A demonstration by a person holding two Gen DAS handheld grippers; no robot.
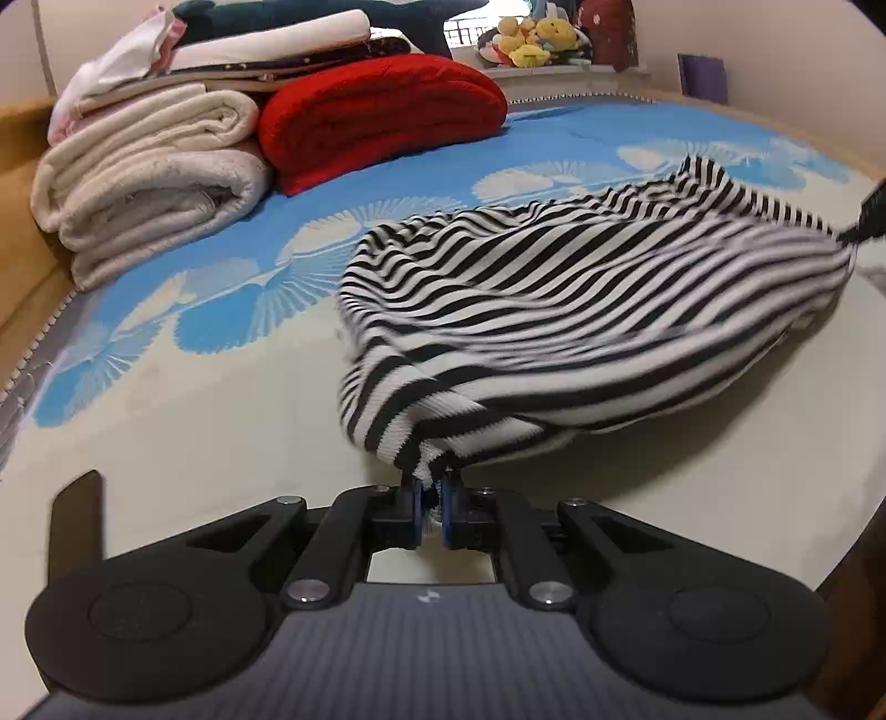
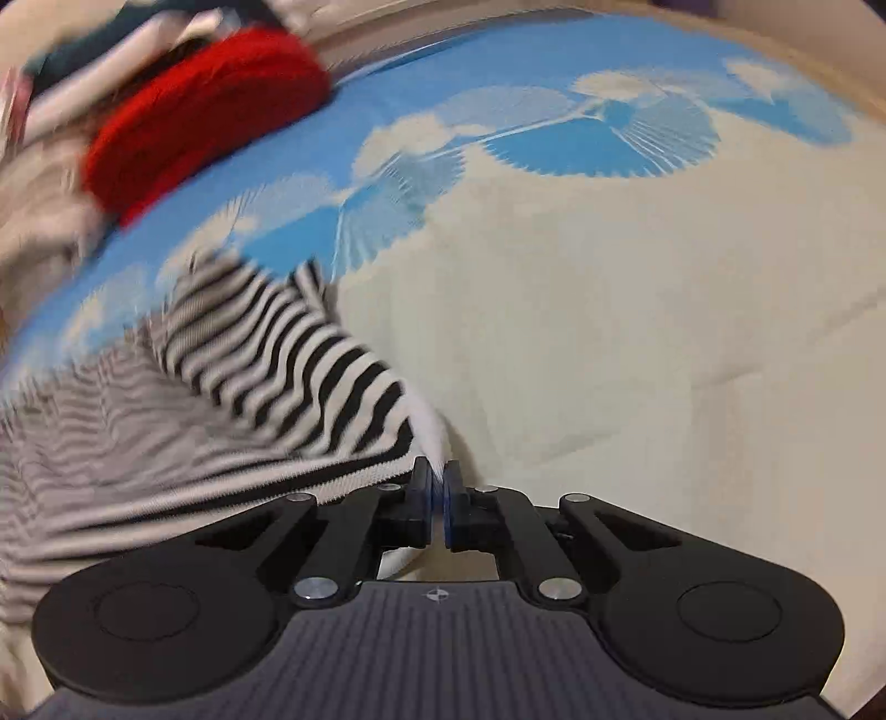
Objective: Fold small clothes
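I had one black-and-white striped knit garment [image 1: 554, 310] to deal with, and two grippers on it; my left gripper [image 1: 434, 498] was clamped on a bunched corner of its ribbed edge, the blue pads pinching cloth between them; my right gripper [image 2: 438, 493] was likewise closed on another edge of the same garment [image 2: 266, 376], a white strip of fabric caught in the narrow slit between its pads. The garment hung stretched between the two tools, lifted clear above the cream and blue fan-patterned bedsheet [image 1: 221, 387], sagging in the middle; in the left wrist view the far end of the cloth ran up to a dark shape at the right edge, which I took for my other tool but could not make out clearly.

Beyond the garment, at the far left of the sheet, I counted one folded red fleece blanket [image 1: 382, 116], and just beside it one stack of two rolled cream blankets [image 1: 149, 177], touching the red one; on top of that stack lay several flat folded pieces of linen [image 1: 266, 39], their number unclear. Farther back than the red blanket sat a cluster of yellow plush toys [image 1: 534, 39], too small to count.

Both tools pointed downward toward the sheet; the right wrist view was smeared with blur.
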